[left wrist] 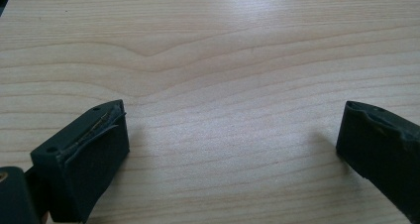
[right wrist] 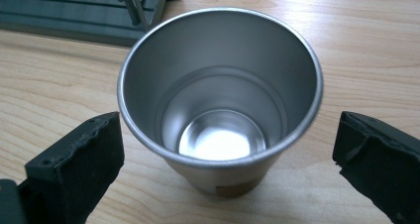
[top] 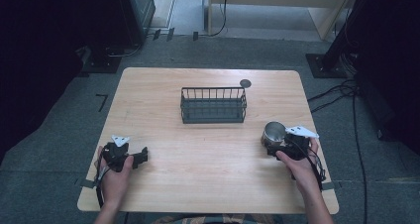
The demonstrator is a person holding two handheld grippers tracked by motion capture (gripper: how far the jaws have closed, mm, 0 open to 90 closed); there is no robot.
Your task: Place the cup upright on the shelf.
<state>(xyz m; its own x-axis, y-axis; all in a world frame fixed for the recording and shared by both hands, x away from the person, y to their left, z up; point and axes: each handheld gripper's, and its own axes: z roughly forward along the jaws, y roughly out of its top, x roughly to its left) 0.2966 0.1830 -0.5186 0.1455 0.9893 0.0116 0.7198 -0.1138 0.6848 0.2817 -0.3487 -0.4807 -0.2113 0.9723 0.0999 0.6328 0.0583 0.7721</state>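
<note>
A steel cup point(top: 274, 133) stands upright and empty on the wooden table point(top: 208, 184) at the right. In the right gripper view the steel cup point(right wrist: 220, 100) sits between the two jaws of my right gripper point(right wrist: 228, 149), which is open, with a gap on both sides of the cup. In the high view my right gripper point(top: 276, 145) is just behind the cup on the near side. My left gripper point(top: 141, 156) rests low at the table's left, open; in the left gripper view my left gripper point(left wrist: 233, 135) has bare wood between its jaws.
A dark wire basket point(top: 213, 105) stands empty at the middle back of the table, and the basket's corner point(right wrist: 99, 11) is beyond the cup. A small dark round disc point(top: 245, 83) lies behind the basket. Cables run over the floor at the right point(top: 341, 92).
</note>
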